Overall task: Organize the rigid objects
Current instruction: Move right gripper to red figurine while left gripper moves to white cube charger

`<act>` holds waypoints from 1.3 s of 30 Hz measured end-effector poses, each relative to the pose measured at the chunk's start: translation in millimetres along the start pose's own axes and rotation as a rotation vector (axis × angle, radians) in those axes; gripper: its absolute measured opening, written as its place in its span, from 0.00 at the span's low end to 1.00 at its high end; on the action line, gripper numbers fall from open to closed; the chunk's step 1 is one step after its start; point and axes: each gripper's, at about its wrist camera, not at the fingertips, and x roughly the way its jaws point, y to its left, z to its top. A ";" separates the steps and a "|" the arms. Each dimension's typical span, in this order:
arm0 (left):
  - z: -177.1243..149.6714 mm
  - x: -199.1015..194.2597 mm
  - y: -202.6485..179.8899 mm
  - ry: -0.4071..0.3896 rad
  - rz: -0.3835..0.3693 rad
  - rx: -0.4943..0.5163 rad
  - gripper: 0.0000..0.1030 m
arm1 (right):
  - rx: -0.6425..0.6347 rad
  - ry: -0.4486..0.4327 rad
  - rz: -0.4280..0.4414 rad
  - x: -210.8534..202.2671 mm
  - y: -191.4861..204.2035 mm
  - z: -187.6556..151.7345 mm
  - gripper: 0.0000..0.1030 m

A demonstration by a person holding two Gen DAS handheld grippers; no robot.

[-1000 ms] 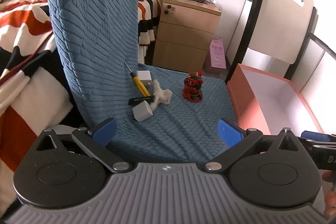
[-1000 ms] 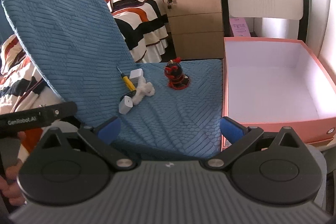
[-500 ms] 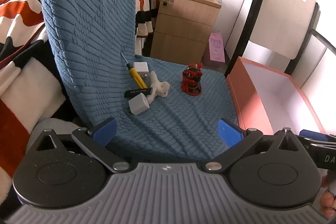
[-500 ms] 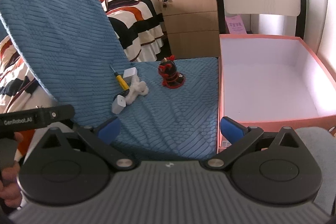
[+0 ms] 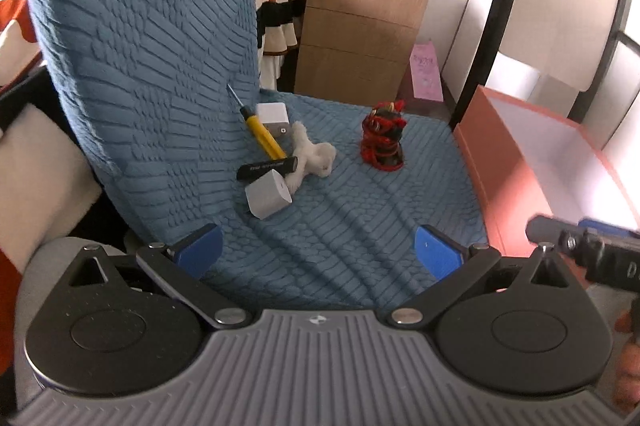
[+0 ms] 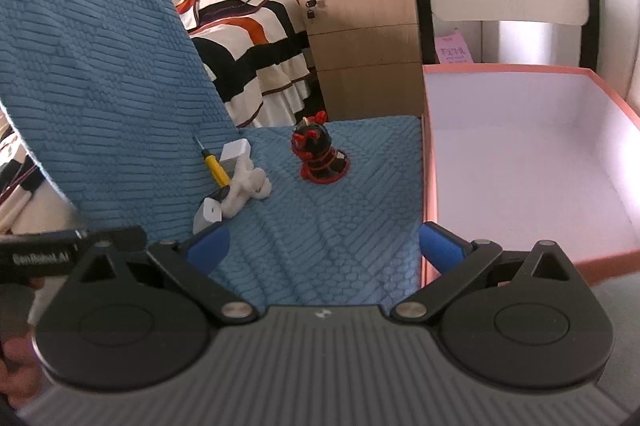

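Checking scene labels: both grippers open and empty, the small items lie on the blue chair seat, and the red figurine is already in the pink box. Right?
One thing is wrong: the red figurine is not in the pink box; it stands on the blue chair seat, and the right wrist view shows nothing in the box. The rest holds: left gripper and right gripper are open and empty.

Blue seat [image 5: 360, 226] carries screwdriver [image 5: 262, 134], 2 chargers [image 5: 267, 200], figurine [image 5: 382, 140].
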 end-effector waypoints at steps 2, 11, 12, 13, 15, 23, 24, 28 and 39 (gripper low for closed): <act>-1.5 10.3 -1.2 -0.001 0.004 0.001 1.00 | -0.013 -0.013 -0.012 10.4 -0.2 2.1 1.00; -8.8 62.7 -4.5 -0.042 0.022 0.021 1.00 | -0.038 -0.074 0.006 53.0 2.3 18.9 1.00; -10.1 68.9 -3.8 -0.038 0.015 0.029 1.00 | -0.041 -0.087 0.017 56.4 3.0 20.3 0.99; -11.5 79.0 -2.7 -0.016 0.010 0.038 1.00 | -0.048 -0.101 0.019 58.6 4.3 20.9 0.98; -12.7 96.0 0.1 0.032 0.026 0.038 1.00 | -0.065 -0.125 0.021 65.2 7.5 21.0 0.93; -2.8 134.9 8.1 0.045 0.030 0.030 1.00 | -0.116 -0.082 0.050 105.5 16.3 25.3 0.75; -0.9 140.5 8.1 0.045 0.035 0.038 1.00 | -0.121 -0.076 0.056 110.4 16.6 26.2 0.75; 3.2 156.8 4.5 0.042 0.084 0.109 1.00 | -0.164 -0.088 0.064 128.9 18.6 29.4 0.75; 5.9 194.1 10.7 0.042 0.158 0.182 0.99 | -0.148 -0.042 0.075 192.4 9.5 42.0 0.74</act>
